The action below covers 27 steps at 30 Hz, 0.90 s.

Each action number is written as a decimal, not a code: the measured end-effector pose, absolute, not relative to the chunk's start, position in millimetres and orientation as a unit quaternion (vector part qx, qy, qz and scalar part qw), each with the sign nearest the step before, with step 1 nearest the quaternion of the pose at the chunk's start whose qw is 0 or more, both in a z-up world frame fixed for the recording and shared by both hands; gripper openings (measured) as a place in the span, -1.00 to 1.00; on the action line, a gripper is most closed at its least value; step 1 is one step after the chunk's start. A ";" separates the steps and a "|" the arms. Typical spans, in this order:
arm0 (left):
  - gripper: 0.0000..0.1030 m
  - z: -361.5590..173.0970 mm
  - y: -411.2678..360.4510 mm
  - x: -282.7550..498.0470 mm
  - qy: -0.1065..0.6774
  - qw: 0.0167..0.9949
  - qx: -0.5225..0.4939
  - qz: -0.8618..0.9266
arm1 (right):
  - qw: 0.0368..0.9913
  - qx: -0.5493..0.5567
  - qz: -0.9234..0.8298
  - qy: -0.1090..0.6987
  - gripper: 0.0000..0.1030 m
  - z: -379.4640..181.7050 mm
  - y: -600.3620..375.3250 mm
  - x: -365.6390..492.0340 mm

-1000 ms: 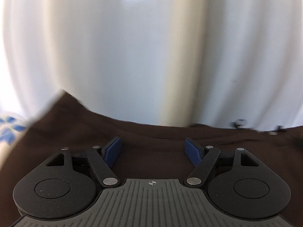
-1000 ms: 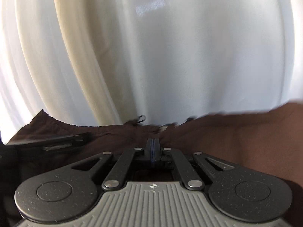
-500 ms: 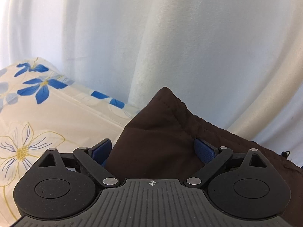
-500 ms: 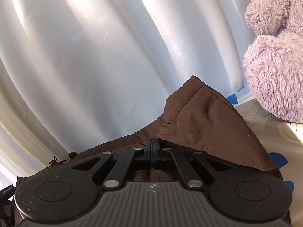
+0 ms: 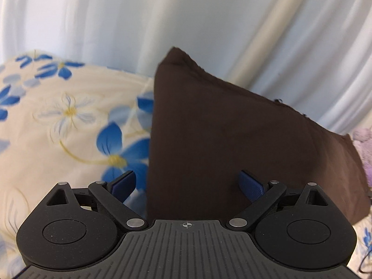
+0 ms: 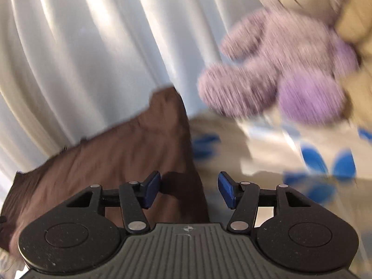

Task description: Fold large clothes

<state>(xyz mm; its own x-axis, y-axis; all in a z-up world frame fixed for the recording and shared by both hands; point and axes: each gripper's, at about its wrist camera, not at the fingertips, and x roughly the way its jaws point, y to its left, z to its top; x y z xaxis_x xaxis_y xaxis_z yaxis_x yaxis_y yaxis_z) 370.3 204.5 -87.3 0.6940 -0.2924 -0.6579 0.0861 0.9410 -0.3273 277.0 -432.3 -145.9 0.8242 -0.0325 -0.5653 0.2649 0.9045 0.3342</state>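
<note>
- Left hand-held gripper (image 5: 187, 186): jaws spread wide, blue pads (image 5: 252, 184) apart, nothing clamped between them.
- Garment (image 5: 232, 139): dark brown cloth, lying on the bed (image 5: 58, 116) directly ahead of the left hand-held gripper. Its straight left edge runs between the pads; one corner points up toward the curtain (image 5: 139, 18).
- Right hand-held gripper (image 6: 189, 191): jaws apart, blue pads (image 6: 226, 191) separated, holding nothing.
- In the right wrist view, the garment (image 6: 116, 158) lies ahead and to the left; its right edge passes between the pads, and the left pad casts a shadow on the cloth.
- Bed: covered with a cream sheet printed with blue and white flowers.
- Plush bear (image 6: 290, 69): purple, sitting on the bed to the right of the garment, near but apart from it. This view is motion-blurred.
- Curtain: white, pleated, hanging behind the bed in both views.
</note>
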 end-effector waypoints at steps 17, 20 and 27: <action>-0.25 -66.8 191.2 376.4 0.386 0.902 -0.160 -0.111 | 0.912 0.250 0.010 0.326 -0.39 -160.8 -412.0 288.8; -0.42 -43.9 198.6 369.6 0.373 0.900 -0.185 -0.127 | 0.920 0.245 0.010 0.306 -0.62 -139.0 -402.5 282.0; -0.58 20.8 200.6 325.7 0.346 0.899 -0.206 -0.170 | 0.928 0.246 0.095 0.264 -0.76 -67.1 -392.0 246.6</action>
<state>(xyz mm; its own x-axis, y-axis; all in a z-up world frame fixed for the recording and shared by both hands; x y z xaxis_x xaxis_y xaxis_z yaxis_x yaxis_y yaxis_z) 325.7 200.6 20.8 0.7024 -0.4486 -0.5527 0.1631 0.8572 -0.4885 246.6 -392.0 -67.1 0.8423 0.3056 -0.4440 -0.0460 0.8615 0.5057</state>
